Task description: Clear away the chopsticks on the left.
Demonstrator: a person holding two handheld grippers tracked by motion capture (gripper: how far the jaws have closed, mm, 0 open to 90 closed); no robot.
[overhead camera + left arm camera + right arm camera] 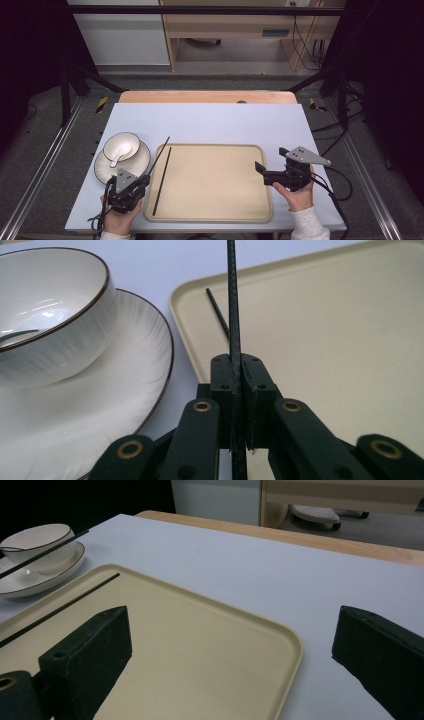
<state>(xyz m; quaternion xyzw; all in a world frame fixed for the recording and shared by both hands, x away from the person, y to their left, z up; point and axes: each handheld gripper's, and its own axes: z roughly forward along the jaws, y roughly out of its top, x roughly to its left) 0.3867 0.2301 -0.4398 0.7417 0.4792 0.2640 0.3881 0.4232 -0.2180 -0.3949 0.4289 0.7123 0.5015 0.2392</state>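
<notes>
Black slender chopstick [232,300] pinched in left gripper [239,371], ridged along its length

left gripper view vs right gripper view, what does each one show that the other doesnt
Left gripper view alone: the left gripper with its jaws shut on a black chopstick, seen close.

Right gripper view alone: the right gripper with its jaws wide apart and nothing between them, the table's wooden far edge and furniture beyond.

Both: the beige tray, a second chopstick lying on the tray, the bowl on its plate, and the pale table cover.
</notes>
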